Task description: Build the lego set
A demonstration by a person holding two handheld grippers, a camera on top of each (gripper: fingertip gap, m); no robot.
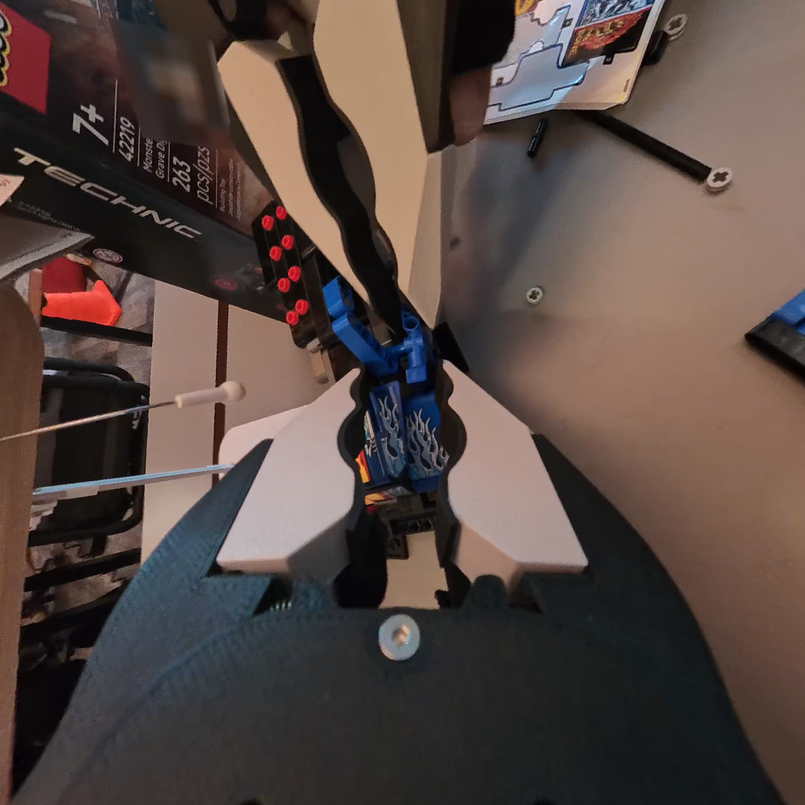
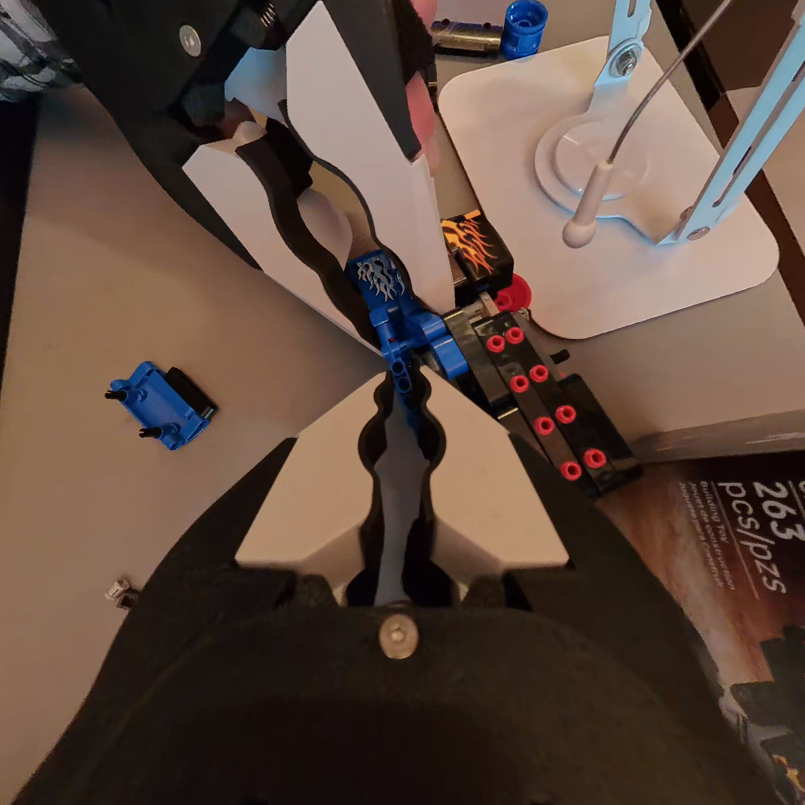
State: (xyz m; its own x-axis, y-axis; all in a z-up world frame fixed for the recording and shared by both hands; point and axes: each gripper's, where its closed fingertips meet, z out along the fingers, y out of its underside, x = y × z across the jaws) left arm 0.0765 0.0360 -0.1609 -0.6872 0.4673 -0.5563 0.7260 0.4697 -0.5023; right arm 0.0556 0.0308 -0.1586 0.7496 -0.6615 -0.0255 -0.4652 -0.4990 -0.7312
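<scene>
Left tongs pinch the blue flame-printed lego assembly. Right tongs pinch its blue beam, above the surface.

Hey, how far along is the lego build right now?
Partly done: a blue flame-stickered and black chassis assembly with red pins already holds together. In hand: the left gripper clamps its flame panels while the right gripper pinches its blue beam. Left: a small blue panel subassembly, a long black axle and a sticker sheet lie unused.
</scene>
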